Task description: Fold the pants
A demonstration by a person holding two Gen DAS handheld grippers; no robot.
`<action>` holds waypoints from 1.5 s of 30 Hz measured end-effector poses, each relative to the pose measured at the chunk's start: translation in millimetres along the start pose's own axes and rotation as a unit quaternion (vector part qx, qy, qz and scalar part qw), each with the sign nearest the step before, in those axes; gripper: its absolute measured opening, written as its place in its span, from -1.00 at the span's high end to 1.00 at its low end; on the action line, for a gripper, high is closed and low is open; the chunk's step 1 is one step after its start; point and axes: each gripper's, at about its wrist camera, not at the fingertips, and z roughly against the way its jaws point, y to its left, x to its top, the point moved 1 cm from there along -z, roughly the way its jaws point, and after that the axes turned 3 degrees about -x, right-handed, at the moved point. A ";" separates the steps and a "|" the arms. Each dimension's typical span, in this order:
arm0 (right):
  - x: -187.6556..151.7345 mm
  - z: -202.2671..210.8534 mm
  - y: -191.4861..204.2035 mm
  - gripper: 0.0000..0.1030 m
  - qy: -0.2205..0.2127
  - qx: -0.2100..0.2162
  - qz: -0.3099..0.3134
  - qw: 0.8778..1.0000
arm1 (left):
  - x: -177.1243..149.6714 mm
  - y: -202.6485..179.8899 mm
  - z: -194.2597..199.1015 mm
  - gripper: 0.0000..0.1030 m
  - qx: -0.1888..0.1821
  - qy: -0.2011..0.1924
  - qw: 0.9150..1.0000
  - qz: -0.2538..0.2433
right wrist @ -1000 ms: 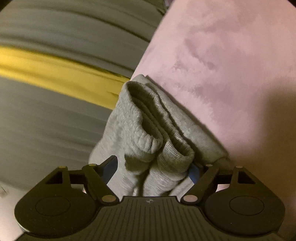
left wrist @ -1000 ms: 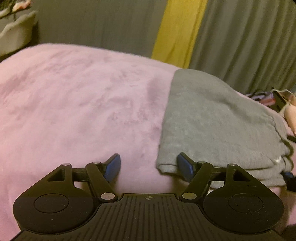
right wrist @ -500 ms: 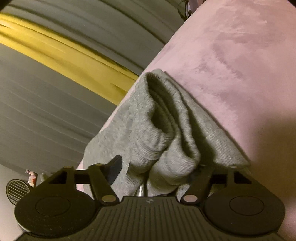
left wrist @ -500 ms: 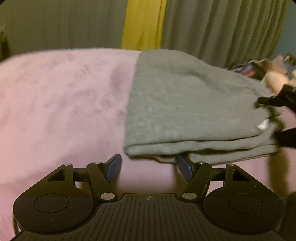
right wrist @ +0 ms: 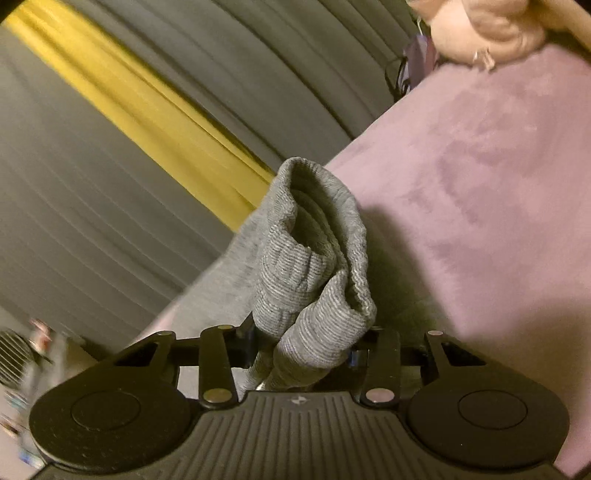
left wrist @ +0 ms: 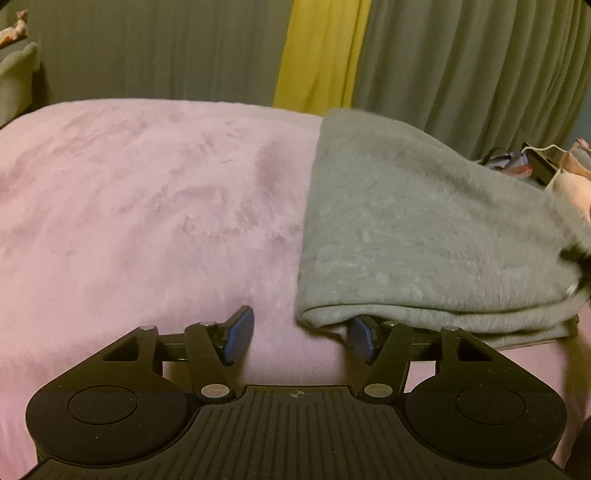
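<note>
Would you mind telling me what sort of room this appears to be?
Probably a bedroom: the folded grey pants lie on a plush pink blanket like a bedspread, pleated grey and yellow curtains hang behind, and a plush toy sits nearby.

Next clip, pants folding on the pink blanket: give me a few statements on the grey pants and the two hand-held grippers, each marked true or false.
1. The right hand-held gripper is closed on the ribbed cuffs of the grey pants. True.
2. The left hand-held gripper is clamped on the pants. False: its jaws stand open, one finger tucked under the folded edge.
3. The pants lie on a pink blanket. True.
4. The pants are spread out flat in one layer. False: they are folded into stacked layers.
5. A yellow curtain hangs between grey ones. True.
</note>
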 end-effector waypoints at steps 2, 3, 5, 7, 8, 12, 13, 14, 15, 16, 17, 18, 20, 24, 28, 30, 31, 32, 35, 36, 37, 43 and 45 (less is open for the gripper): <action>-5.0 -16.4 -8.3 0.10 0.034 -0.043 0.021 0.998 | 1.2 0.2 1.0 -0.20 -0.002 0.005 1.000 0.001; -5.8 -16.1 -11.2 0.08 0.035 -0.040 0.021 0.998 | 1.9 0.7 5.0 -0.18 -0.006 0.002 1.000 0.003; -2.2 -7.3 -8.9 -0.04 0.029 -0.039 0.019 0.999 | 3.3 1.9 16.4 -0.18 -0.032 -0.009 0.999 0.006; 3.0 0.4 -7.6 -0.20 0.022 -0.052 0.024 0.998 | 4.7 2.1 30.4 -0.20 -0.066 -0.032 0.997 0.015; 4.2 5.1 -6.8 -0.21 0.018 -0.053 0.026 0.998 | 5.9 2.0 36.9 -0.20 -0.080 -0.048 0.996 0.018; 2.9 32.3 -5.4 -0.24 -0.037 -0.080 0.050 0.995 | 10.1 2.8 50.4 -0.35 -0.090 -0.097 0.991 0.029; 1.1 38.2 -1.5 -0.24 -0.054 -0.086 0.062 0.993 | 9.3 3.2 48.8 -0.38 -0.085 -0.097 0.991 0.032; -0.8 43.2 2.2 -0.23 -0.067 -0.087 0.078 0.991 | 11.1 3.1 43.5 -0.38 -0.079 -0.091 0.992 0.035; -2.7 45.4 5.4 -0.21 -0.078 -0.085 0.098 0.989 | 11.3 2.9 37.2 -0.38 -0.071 -0.081 0.994 0.037; -5.4 49.4 7.9 -0.20 -0.082 -0.079 0.114 0.987 | 11.2 2.3 30.9 -0.38 -0.064 -0.072 0.995 0.037; -7.3 46.2 9.8 -0.20 -0.075 -0.074 0.126 0.986 | 10.9 0.9 25.1 -0.38 -0.057 -0.065 0.996 0.033; -8.9 39.9 10.4 -0.20 -0.065 -0.077 0.131 0.986 | 9.6 0.0 21.2 -0.38 -0.049 -0.058 0.997 0.027; -14.7 23.8 6.7 -0.21 -0.047 -0.096 0.143 0.984 | 7.2 -3.8 7.9 -0.46 -0.021 -0.033 0.999 0.004; -23.9 18.2 4.1 -0.64 -0.066 -0.123 0.194 0.971 | 1.7 -2.5 -3.2 -0.75 0.014 -0.022 0.999 -0.019; -22.6 24.5 1.9 -0.69 -0.061 -0.123 0.178 0.974 | -2.2 -0.4 -0.9 -0.83 0.017 -0.023 0.999 -0.013; -23.9 24.8 -0.6 -0.73 -0.057 -0.125 0.166 0.976 | -4.5 0.0 2.3 -0.83 0.022 -0.022 0.999 -0.012; -25.5 26.3 -0.2 -0.73 -0.055 -0.124 0.167 0.977 | -5.1 -0.2 4.2 -0.83 0.022 -0.020 0.999 -0.013; -28.4 29.7 2.3 -0.73 -0.054 -0.126 0.174 0.975 | -5.7 -0.5 5.4 -0.82 0.022 -0.016 1.000 -0.016; -38.2 28.1 9.6 -0.73 -0.027 -0.172 0.214 0.961 | -9.6 -4.3 12.5 -0.81 0.026 0.001 0.999 -0.027; -41.6 30.4 11.4 -0.73 -0.016 -0.178 0.215 0.960 | -11.6 -5.6 15.2 -0.81 0.026 0.007 0.999 -0.030; -44.2 32.8 12.8 -0.73 -0.005 -0.174 0.213 0.961 | -13.7 -7.2 18.3 -0.81 0.027 0.011 0.999 -0.032; -77.8 59.9 32.0 -0.80 0.056 -0.135 0.254 0.956 | -28.0 -21.8 44.7 -0.81 0.026 0.012 0.999 -0.046; -89.3 72.1 42.0 -0.83 0.062 -0.119 0.279 0.951 | -33.2 -30.2 55.9 -0.81 0.023 0.014 0.998 -0.054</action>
